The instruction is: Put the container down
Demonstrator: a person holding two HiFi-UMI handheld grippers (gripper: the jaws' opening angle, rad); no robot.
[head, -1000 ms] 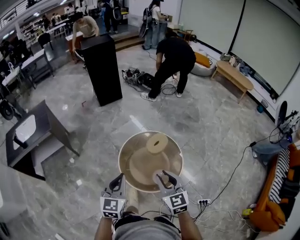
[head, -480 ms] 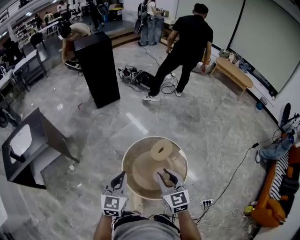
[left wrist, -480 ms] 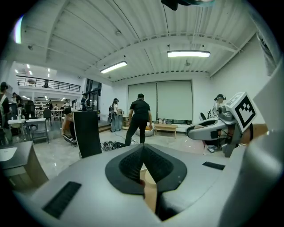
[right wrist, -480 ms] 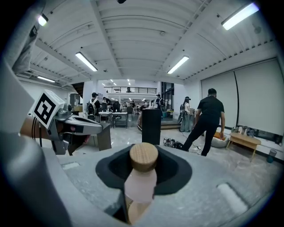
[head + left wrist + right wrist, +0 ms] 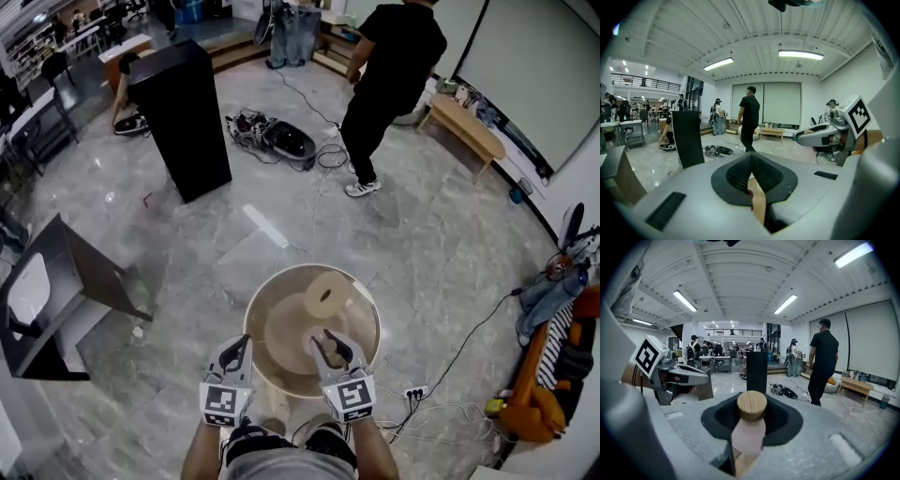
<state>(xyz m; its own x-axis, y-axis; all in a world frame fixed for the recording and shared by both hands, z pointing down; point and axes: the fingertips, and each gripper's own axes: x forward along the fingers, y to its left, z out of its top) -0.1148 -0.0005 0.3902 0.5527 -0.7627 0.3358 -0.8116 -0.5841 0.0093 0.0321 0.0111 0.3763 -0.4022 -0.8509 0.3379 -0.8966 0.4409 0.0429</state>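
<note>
The container [image 5: 749, 430] is a small pale pink bottle with a round wooden cap. It stands upright between the jaws of my right gripper [image 5: 751, 420], which is shut on its body. In the head view the right gripper [image 5: 328, 352] holds the container [image 5: 325, 357] over the near part of a round tan table [image 5: 265, 302]. A wooden ring-shaped roll [image 5: 325, 292] lies on that table, farther away. My left gripper [image 5: 235, 354] hovers at the table's near left edge. Its pads meet with nothing between them in the left gripper view [image 5: 752, 159].
A tall black cabinet [image 5: 183, 117] stands on the marble floor at far left. A person in black [image 5: 394, 66] walks at the far right beside a wooden bench [image 5: 473, 127]. Cables and a power strip [image 5: 412, 394] lie right of the table. A dark desk [image 5: 56, 291] stands left.
The person in black has straightened up and stepped to the right. The head view has shifted a little. Both grippers keep their places at the table's near edge, the container still held.
</note>
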